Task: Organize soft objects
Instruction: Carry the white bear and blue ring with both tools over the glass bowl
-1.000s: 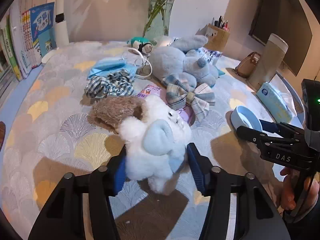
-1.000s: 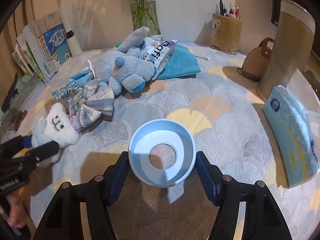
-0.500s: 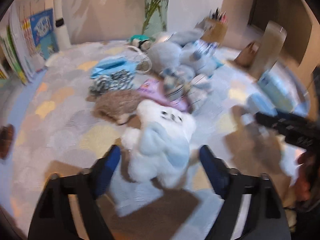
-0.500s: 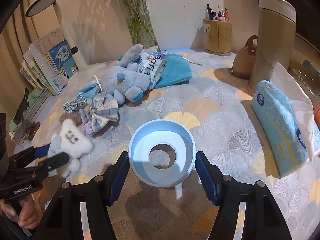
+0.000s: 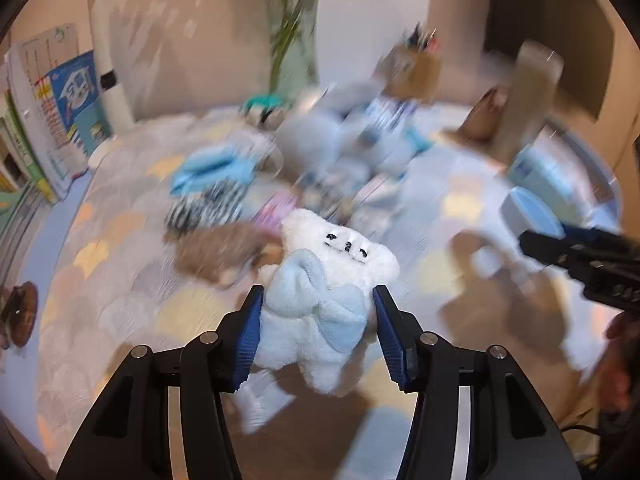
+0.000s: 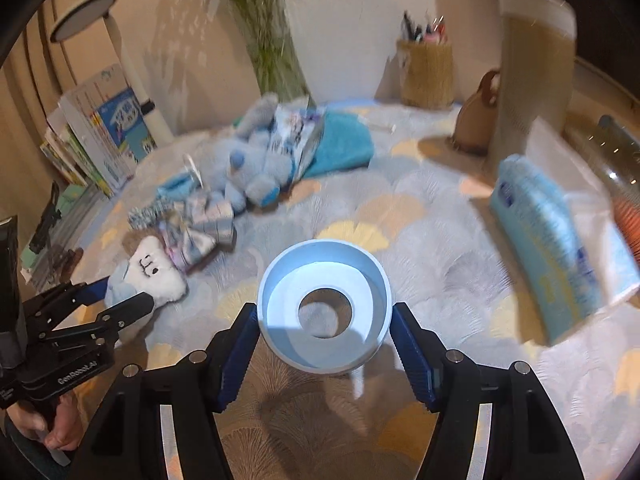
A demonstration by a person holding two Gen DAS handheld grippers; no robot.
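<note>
My left gripper [image 5: 318,312] is shut on a white plush toy with a light blue bow [image 5: 324,300] and holds it above the table; the toy also shows at the left of the right wrist view [image 6: 154,276]. My right gripper [image 6: 324,320] is shut on a light blue ring-shaped holder [image 6: 324,308] held above the table. A grey-blue plush elephant [image 6: 256,168], a plaid bow [image 6: 204,220] and a teal cloth [image 6: 340,148] lie at the far middle of the table.
A tissue pack [image 6: 556,240], a tall beige tumbler [image 6: 532,68] and a brown pouch [image 6: 476,120] stand at the right. A pen holder [image 6: 426,68], a vase [image 6: 272,52], a lamp [image 6: 116,56] and books [image 6: 100,124] line the back and left.
My left gripper has closed on the white plush toy and lifted it. My right gripper has risen with the blue ring holder.
</note>
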